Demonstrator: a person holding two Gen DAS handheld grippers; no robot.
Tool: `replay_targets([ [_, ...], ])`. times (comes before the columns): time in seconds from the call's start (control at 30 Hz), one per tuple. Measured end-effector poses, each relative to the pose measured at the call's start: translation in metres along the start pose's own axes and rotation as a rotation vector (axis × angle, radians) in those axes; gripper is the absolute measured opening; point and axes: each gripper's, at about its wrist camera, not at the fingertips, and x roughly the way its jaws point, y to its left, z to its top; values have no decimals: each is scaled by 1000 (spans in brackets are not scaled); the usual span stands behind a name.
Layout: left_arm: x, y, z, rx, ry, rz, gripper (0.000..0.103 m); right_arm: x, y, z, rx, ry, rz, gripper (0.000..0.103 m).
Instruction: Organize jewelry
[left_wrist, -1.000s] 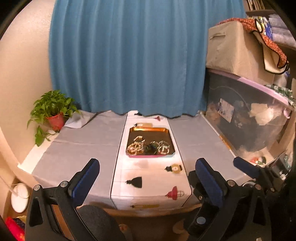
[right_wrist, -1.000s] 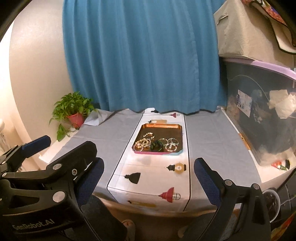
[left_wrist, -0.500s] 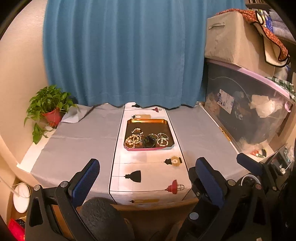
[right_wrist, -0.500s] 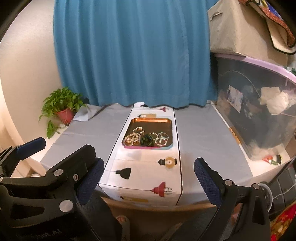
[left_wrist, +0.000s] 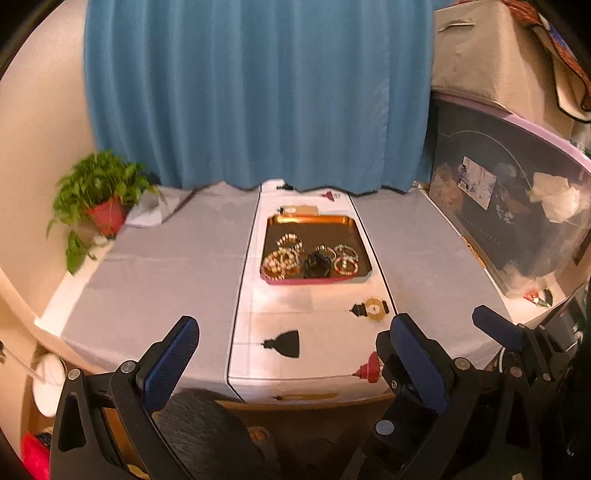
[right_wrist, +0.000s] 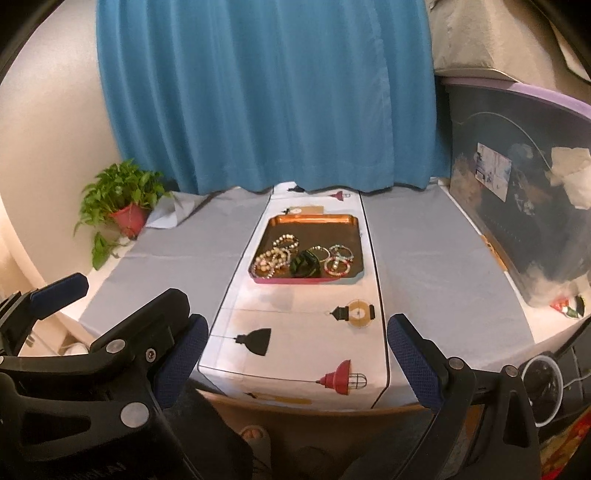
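Copper-toned tray (left_wrist: 314, 221), pink along its near rim, lies on the patterned runner (left_wrist: 306, 321) at the middle of the table; the jewelry sits heaped toward its near half: beaded bracelets (left_wrist: 282, 258) at left, a dark green bangle (right_wrist: 303, 266) at centre, paler bracelets (right_wrist: 338, 260) at right, several touching or overlapping. Left gripper (left_wrist: 295, 363) and right gripper (right_wrist: 295, 363) both hover side by side at the near table edge, well short of the tray, each with its jaws spread wide and nothing between them. The step in hand appears to be the approach; no piece has yet been separated. The next move likely calls for advancing one claw over the tray and narrowing it on a single bracelet at the heap's edge, since tangled pieces may lift together. Grey cloth (right_wrist: 177, 254) covers the table on either side of the runner. A blue curtain (left_wrist: 258, 92) hangs at the far side, a potted plant (left_wrist: 99, 192) stands far left, and a translucent storage bin (left_wrist: 517, 206) occupies the right.
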Motion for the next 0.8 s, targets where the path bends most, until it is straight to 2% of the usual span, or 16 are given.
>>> replay_targets([
  [0.13,9,3,-3,-4,22,-3,103,10,3,-4,-5,28,-16,97],
  [0.3,9,-2,-1,53,18,22,103,17,2,-6,18,53,-4,97],
  [0.8,0,-4,1,51,20,30,103,9,0,-7,22,42,-7,97],
])
